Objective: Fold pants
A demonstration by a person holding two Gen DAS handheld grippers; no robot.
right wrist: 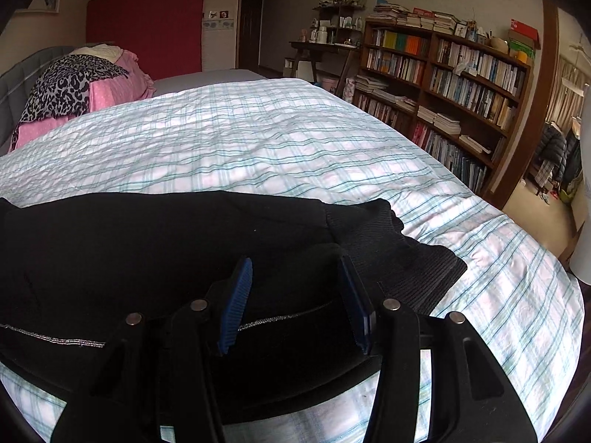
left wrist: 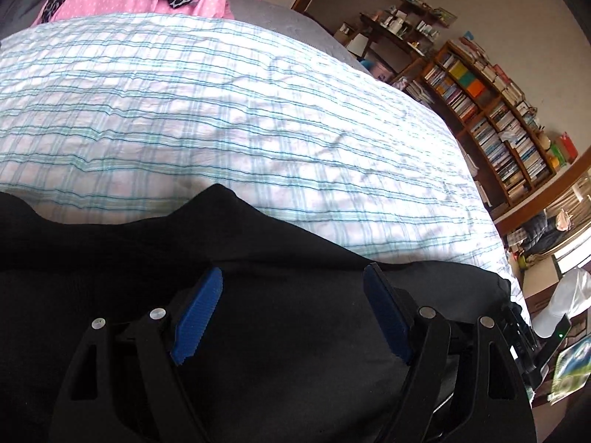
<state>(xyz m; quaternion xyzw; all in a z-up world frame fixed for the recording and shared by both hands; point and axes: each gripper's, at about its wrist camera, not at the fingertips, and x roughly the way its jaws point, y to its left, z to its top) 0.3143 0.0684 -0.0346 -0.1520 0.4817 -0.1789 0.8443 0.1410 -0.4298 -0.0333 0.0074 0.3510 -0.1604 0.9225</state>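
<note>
Black pants [left wrist: 288, 332] lie on the near part of a bed with a white and teal plaid cover [left wrist: 221, 118]. In the right wrist view the pants [right wrist: 147, 251] show ribbed cuffs [right wrist: 402, 258] on the right and a thin silver seam line near the gripper. My left gripper [left wrist: 293, 277] is open just above the black cloth, its blue pads [left wrist: 199, 317] wide apart with nothing between them. My right gripper [right wrist: 295, 264] is open over the pants close to the cuffs, holding nothing.
Pink and leopard-print bedding [right wrist: 74, 88] is piled at the head of the bed. A tall bookshelf [right wrist: 443, 85] full of books stands along the right wall beyond the bed's right edge [right wrist: 480, 199]. A small cluttered table [right wrist: 325, 51] sits next to it.
</note>
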